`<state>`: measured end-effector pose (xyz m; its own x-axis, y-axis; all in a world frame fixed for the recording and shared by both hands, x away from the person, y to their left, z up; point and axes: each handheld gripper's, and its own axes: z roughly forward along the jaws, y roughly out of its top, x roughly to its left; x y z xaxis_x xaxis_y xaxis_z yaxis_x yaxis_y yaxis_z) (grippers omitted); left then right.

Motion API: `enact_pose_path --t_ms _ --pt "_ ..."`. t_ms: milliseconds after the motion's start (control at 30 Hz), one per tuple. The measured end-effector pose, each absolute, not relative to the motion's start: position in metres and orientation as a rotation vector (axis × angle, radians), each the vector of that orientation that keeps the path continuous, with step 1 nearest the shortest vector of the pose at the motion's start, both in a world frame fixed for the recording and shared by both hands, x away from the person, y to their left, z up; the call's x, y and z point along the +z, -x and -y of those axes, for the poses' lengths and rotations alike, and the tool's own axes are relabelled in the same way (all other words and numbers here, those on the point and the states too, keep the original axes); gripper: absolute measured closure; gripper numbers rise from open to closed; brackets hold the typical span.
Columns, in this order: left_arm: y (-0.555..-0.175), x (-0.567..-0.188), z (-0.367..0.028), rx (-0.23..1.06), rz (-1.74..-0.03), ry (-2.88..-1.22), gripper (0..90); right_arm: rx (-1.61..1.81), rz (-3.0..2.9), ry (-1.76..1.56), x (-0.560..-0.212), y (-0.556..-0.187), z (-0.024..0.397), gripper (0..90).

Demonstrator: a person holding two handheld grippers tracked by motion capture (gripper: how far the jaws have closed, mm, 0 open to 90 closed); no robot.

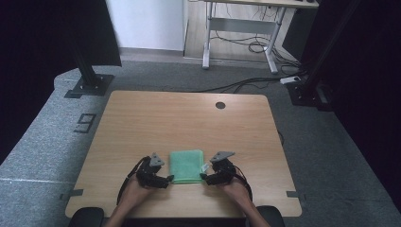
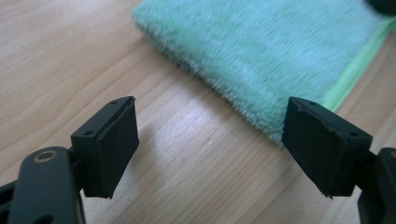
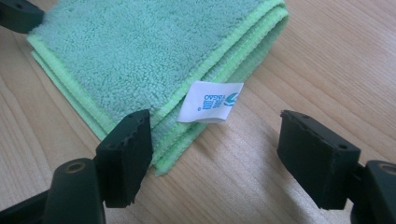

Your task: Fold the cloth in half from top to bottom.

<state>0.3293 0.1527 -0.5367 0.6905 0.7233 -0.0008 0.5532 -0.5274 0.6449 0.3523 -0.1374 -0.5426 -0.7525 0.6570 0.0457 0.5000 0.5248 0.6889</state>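
Folded green microfibre cloth (image 1: pixel 187 165) lies flat on the tabletop (image 1: pixel 189 118), between the two grippers. Left hand-held gripper (image 1: pixel 166 179) sits just beside its near left corner, right hand-held gripper (image 1: pixel 205 178) just beside the near right corner.

Step, by my read: lining up to grab the cloth corners, prob. to unfold or shift it; no grip yet.

Left hand-held gripper (image 2: pixel 205 140): jaws spread wide, nothing between them but bare wood; cloth (image 2: pixel 261 56) edge just ahead, near the right-side pad. Right hand-held gripper (image 3: pixel 215 154): jaws spread too, holding nothing; cloth (image 3: pixel 140 60) corner and white label (image 3: pixel 210 101) just ahead, left-side pad overlapping the hem, contact unclear.

Next: ease each fwd so a corner sits between the pads, then pinch, low enough to catch the layers wanted.
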Motion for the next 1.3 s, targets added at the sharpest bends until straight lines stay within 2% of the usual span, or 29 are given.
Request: enact_pose_path --t_ms 700,1300 --pt "-0.345 -0.543 -0.152 0.375 -0.984 -2.264 16.4 1.038 -2.524 -0.998 -0.545 -0.35 0.136 23.9" --pt "-0.379 -0.54 -0.148 0.427 -1.005 -2.28 16.6 1.018 -2.486 -1.061 -0.545 -0.384 0.135 23.9"
